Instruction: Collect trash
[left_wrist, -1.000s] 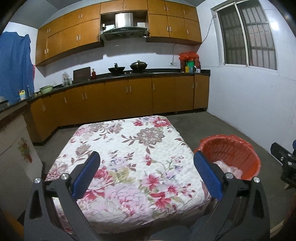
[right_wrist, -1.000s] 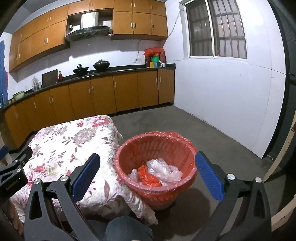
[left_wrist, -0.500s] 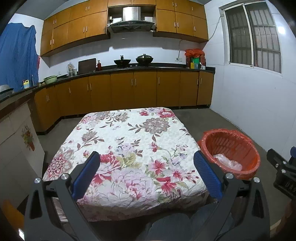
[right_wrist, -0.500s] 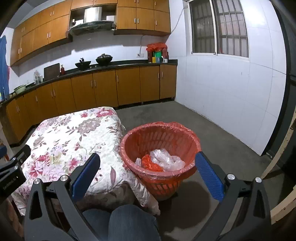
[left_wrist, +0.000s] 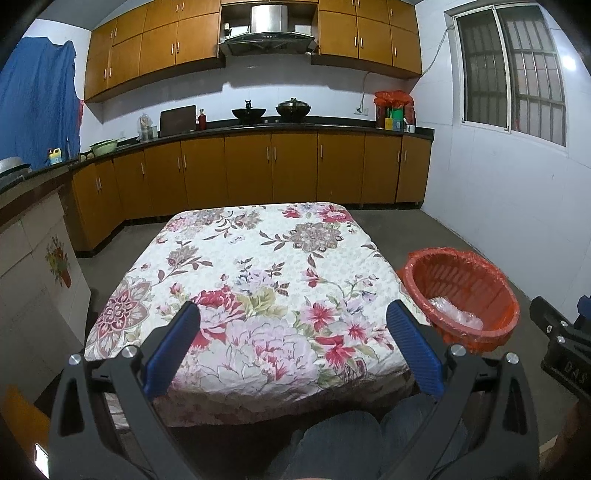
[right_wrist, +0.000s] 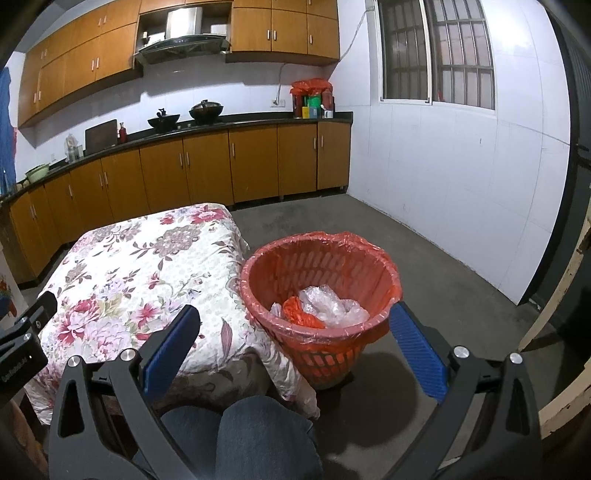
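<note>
Kitchen floor holds a bin (right_wrist: 319, 291) of trash (right_wrist: 325, 306) ahead of the right gripper (right_wrist: 295, 347); both it and the left gripper (left_wrist: 293, 347), over the table (left_wrist: 258, 266), gape empty.

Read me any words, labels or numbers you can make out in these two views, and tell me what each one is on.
"DAS": on the right gripper's body, at the left view's right edge; any further letters are cut off.
White print on the left gripper's body, at the right view's left edge: too small and blurred to read.
Bottles and boxes on the counter: labels too small to read.
</note>
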